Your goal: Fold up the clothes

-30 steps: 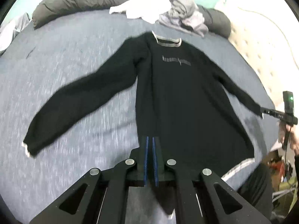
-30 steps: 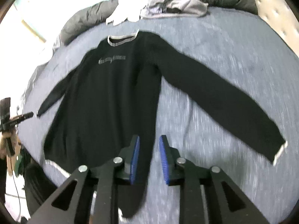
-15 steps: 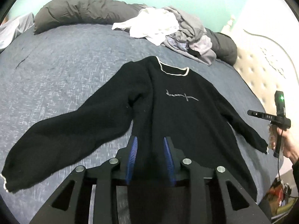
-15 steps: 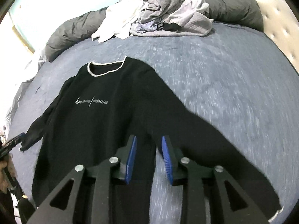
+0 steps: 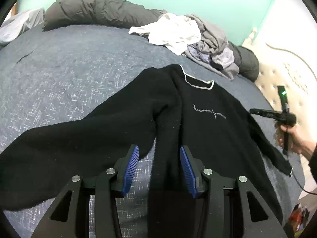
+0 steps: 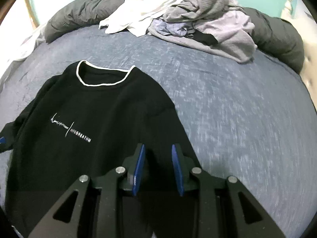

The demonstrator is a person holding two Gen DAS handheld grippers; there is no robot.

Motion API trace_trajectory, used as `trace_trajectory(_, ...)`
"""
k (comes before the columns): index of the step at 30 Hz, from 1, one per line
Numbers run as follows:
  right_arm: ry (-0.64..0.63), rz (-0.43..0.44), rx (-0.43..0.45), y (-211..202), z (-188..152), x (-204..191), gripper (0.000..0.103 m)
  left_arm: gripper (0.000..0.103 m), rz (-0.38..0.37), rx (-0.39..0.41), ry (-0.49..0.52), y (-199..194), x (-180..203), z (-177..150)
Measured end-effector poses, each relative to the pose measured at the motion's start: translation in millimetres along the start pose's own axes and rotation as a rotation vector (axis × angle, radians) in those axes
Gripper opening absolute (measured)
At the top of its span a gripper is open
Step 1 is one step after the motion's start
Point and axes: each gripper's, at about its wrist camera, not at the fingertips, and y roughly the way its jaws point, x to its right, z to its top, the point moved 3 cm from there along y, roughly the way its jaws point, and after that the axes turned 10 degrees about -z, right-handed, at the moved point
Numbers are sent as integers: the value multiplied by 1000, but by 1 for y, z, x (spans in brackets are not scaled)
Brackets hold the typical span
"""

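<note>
A black long-sleeved sweater with a white collar trim and white chest lettering lies flat, front up, on the blue-grey bed; it also shows in the right wrist view. My left gripper is open, low over the sweater's left side by the armpit, with one sleeve spread out to its left. My right gripper is open and empty, low over the sweater's right side under the shoulder. The right gripper also shows in the left wrist view, held in a hand above the other sleeve.
A pile of white, grey and lilac clothes lies at the head of the bed, on a dark grey duvet roll. A padded cream headboard stands at the right. Bare blue-grey cover spreads on both sides of the sweater.
Both grippers have moved forward and lower, up the sweater toward its shoulders. My left gripper, shut a second ago, has opened wide; the right gripper has opened wider.
</note>
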Motion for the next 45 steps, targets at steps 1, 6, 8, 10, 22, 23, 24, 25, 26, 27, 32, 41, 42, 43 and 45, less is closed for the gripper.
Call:
trace_trajectory(1,-11,-5,-3,5,3,-3,28,48,-1,7,-2,0,-2,0)
trace_trajectory(6,-61,-25,-20,25,11,-16,28,48,-9,25,-24,1,-10,0)
trace_trajectory(8,-71,-36,-33,30,12,-16,22,48,-4,22,-22,2,-10,-2)
trace_trajectory(10,-81,-46,-46,36,13,-17,12,48,4,22,-9,2,-11,-2)
trace_trajectory(22,59,-47,0,29,36,27,5,48,3,29,-21,3,-15,-4)
trace_trajectory(23,68,-44,1,30,37,30,5,48,5,29,-19,4,-15,-4)
trace_trajectory(24,76,-43,2,31,38,33,5,48,6,27,-18,4,-16,-4)
trace_trajectory(25,84,-46,3,32,37,36,5,48,6,24,-18,5,-16,-5)
trace_trajectory(26,93,-46,-2,35,37,38,5,48,6,22,-19,6,-17,-5)
trace_trajectory(27,93,-33,-19,40,35,37,5,48,7,20,-20,6,-18,-6)
trace_trajectory(32,18,48,-82,49,20,21,7,48,10,18,-24,6,-20,-6)
trace_trajectory(41,111,51,-79,44,20,41,14,48,12,26,-26,4,-20,-5)
trace_trajectory(42,120,48,-73,44,22,42,15,48,12,27,-26,4,-20,-5)
trace_trajectory(43,130,46,-66,43,24,43,16,48,12,27,-26,4,-21,-4)
trace_trajectory(45,148,41,-52,42,29,44,17,48,12,29,-28,4,-21,-4)
